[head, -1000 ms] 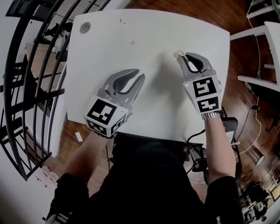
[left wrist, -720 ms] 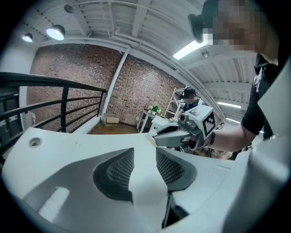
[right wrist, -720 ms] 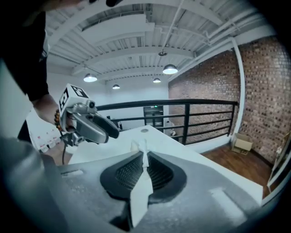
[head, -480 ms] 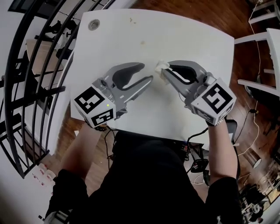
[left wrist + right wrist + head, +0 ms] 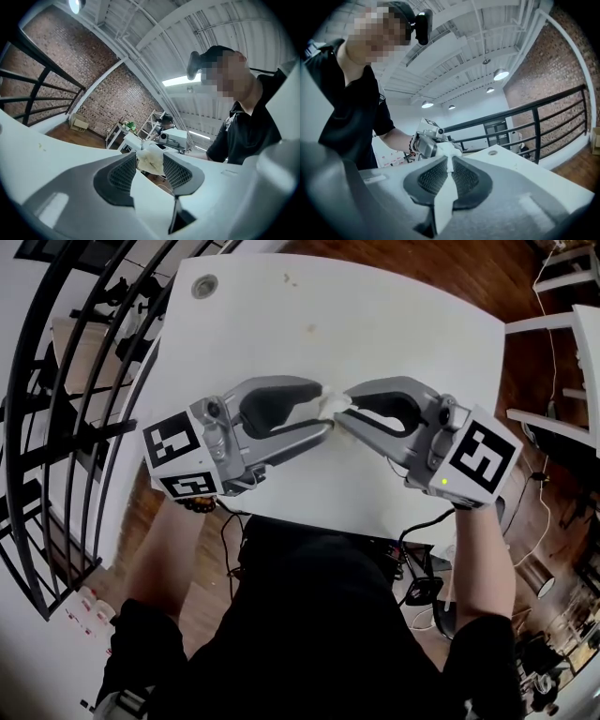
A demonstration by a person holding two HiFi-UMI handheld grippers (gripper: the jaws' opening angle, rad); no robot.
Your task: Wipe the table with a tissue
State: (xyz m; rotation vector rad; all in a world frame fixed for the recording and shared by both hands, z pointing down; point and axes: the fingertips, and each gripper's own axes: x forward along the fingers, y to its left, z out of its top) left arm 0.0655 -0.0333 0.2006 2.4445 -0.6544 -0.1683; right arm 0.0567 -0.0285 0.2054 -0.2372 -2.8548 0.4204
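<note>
Torso in black clothing (image 5: 319, 634) fills the bottom centre of the head view. Above it, the left gripper (image 5: 326, 411) and right gripper (image 5: 339, 417) meet tip to tip at mid-frame over a white table (image 5: 403, 324). The right jaws are pinched closed on a crumpled white tissue (image 5: 333, 403). The left jaws stand apart with that tissue between them. A round grommet (image 5: 204, 286) sits at the table's upper left corner, beside a black railing (image 5: 66, 381).
</note>
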